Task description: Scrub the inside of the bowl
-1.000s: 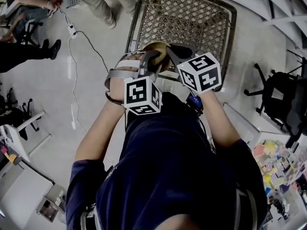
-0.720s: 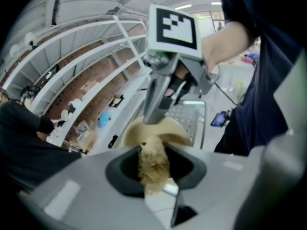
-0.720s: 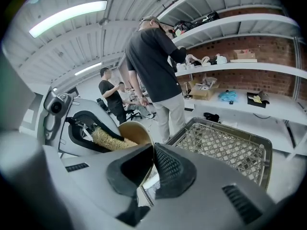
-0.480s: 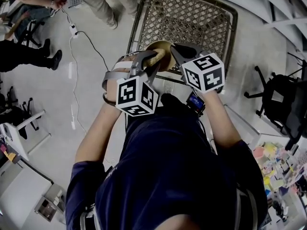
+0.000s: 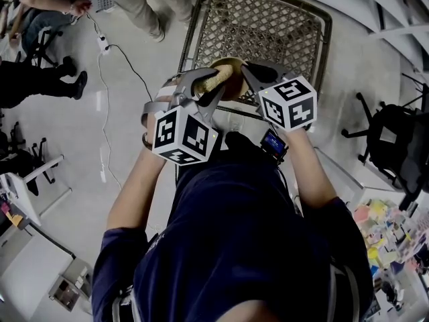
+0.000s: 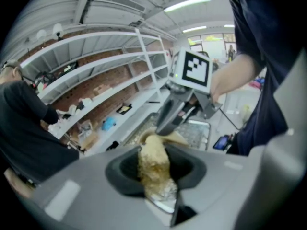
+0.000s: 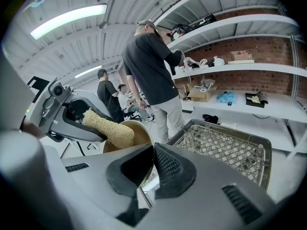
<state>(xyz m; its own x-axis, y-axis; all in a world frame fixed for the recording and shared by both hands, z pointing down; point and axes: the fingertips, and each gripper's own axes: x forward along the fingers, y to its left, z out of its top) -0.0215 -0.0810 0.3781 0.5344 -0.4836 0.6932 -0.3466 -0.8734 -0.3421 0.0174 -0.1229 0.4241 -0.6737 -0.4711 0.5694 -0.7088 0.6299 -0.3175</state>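
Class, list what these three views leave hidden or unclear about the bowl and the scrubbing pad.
Head view: inside of the tan round bowl hidden by the yellow fibrous scrubbing pad and left gripper.
Left gripper view: bowl blurred behind the pad.
Right gripper view: bowl's bottom cut off by the right gripper.

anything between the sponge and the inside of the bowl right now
Nothing visible. The left hand-held gripper holds the sponge with its tip at the mouth of the bowl; the right hand-held gripper clamps the rim at one side, clear of the opening.
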